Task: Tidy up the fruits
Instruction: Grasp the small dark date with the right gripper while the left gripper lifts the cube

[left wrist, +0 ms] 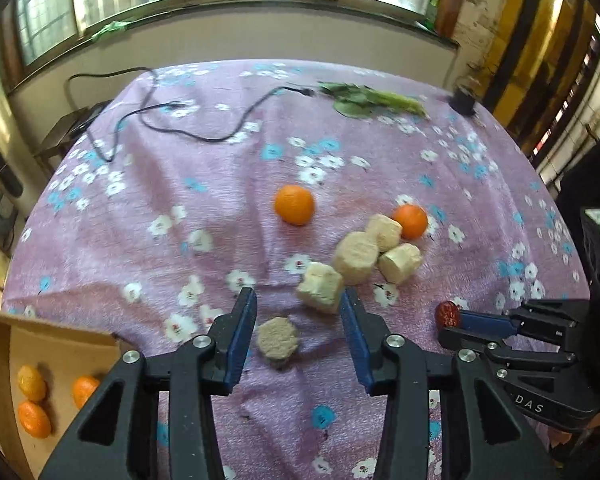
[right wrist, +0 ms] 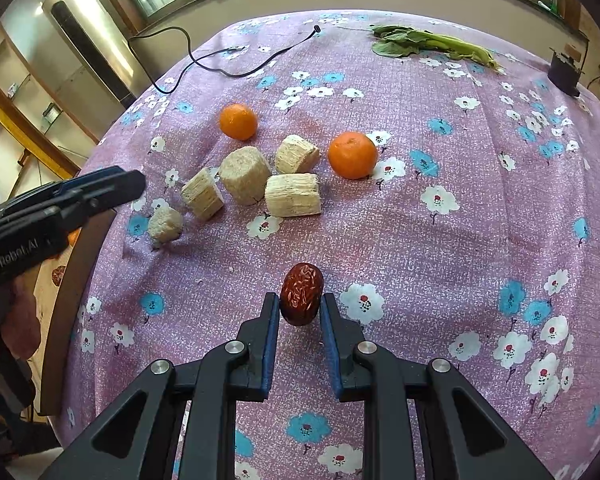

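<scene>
While right gripper (right wrist: 300, 308) clamps red date (right wrist: 302, 299) | left gripper (left wrist: 298, 312) agape, empty | lettering: "DAS", "GenRobot.AI"

- The left wrist view looks forward and steeply down along its own fingers (left wrist: 242, 332), close over the near part of the bench (left wrist: 140, 200), facing the windows at the far end.
- The right wrist view looks down the same way from just beside it, further right, its fingers (right wrist: 270, 336) low in the picture.
- Both views share the floral cloth, the two oranges (left wrist: 294, 204) (right wrist: 352, 155), the pale cut chunks (left wrist: 356, 257) (right wrist: 245, 175), the black cable (left wrist: 204, 136) (right wrist: 236, 70) and the greens (left wrist: 374, 101) (right wrist: 428, 45).
- Each view catches the other gripper at its edge.
</scene>
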